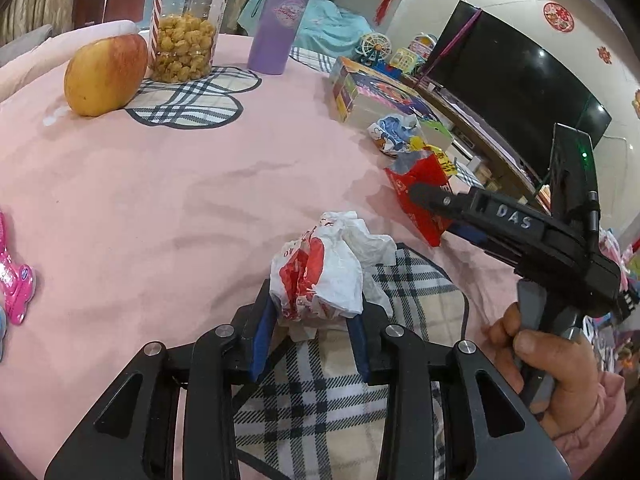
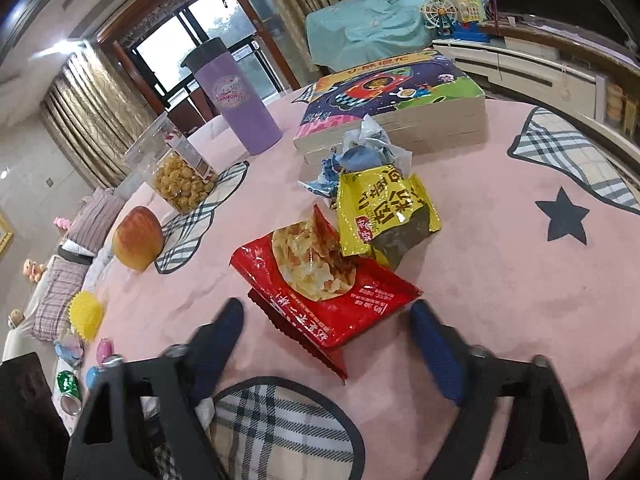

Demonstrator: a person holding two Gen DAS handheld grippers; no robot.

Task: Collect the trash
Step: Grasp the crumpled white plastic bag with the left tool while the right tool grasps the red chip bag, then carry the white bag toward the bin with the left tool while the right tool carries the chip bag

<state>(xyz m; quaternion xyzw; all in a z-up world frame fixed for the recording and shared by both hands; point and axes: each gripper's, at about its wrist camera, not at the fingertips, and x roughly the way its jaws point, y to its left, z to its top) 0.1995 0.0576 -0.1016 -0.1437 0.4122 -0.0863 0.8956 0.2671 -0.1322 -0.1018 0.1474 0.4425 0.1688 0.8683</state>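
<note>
My left gripper [image 1: 314, 316] is shut on a crumpled white and red plastic bag [image 1: 324, 272], held just above the pink tablecloth. My right gripper [image 2: 328, 320] is open, its blue-padded fingers either side of the near end of a red snack bag [image 2: 320, 288] lying on the table; the gripper also shows in the left wrist view [image 1: 424, 196] at that red bag [image 1: 420, 200]. Behind the red bag lie a yellow snack wrapper [image 2: 384, 208] and a crumpled blue and white wrapper [image 2: 360, 152].
An apple [image 1: 106, 74], a clear tub of popcorn [image 1: 184, 36], a purple tumbler [image 1: 280, 20] and a thick children's book [image 2: 396, 100] stand on the round table. Pink toys [image 1: 16, 276] lie at the left edge. A TV [image 1: 512, 76] stands beyond.
</note>
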